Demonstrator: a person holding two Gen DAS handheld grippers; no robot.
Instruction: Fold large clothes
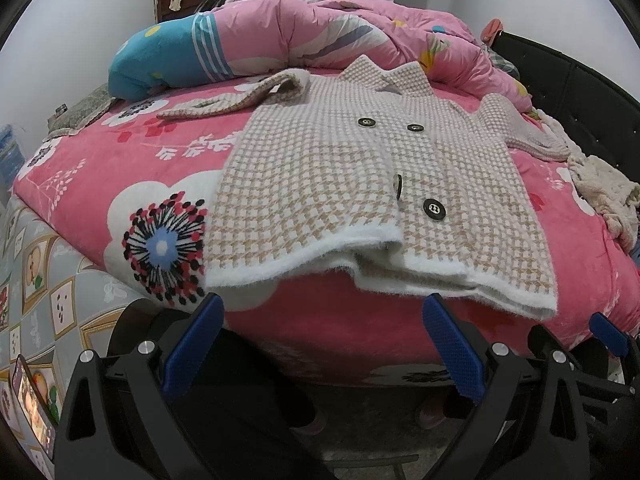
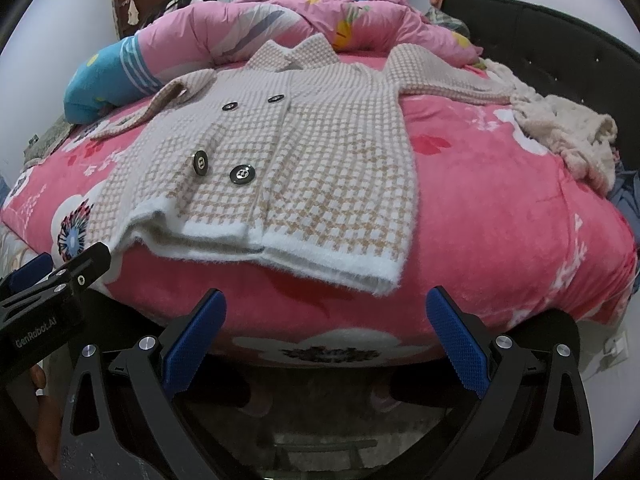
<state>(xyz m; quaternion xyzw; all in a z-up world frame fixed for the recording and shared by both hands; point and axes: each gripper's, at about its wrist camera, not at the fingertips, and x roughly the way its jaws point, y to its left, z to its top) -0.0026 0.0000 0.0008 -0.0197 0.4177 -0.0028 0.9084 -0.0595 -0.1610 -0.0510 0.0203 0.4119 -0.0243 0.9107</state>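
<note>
Left wrist view: left gripper, jaws apart and empty, sits bottom centre, just below the hem of the coat. Coat lies flat mid-frame on the bed. Folding apparently not started.

Right wrist view: right gripper likewise spread, empty. Coat's long axis runs hem-bottom to collar-top. Next: pinch hem corners.

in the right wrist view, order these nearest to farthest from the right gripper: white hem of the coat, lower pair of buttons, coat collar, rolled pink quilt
From the right gripper:
1. white hem, just ahead at the bed's near edge
2. lower pair of buttons, up and left on the coat front
3. coat collar, at the coat's far end
4. rolled pink quilt, behind the collar
</note>
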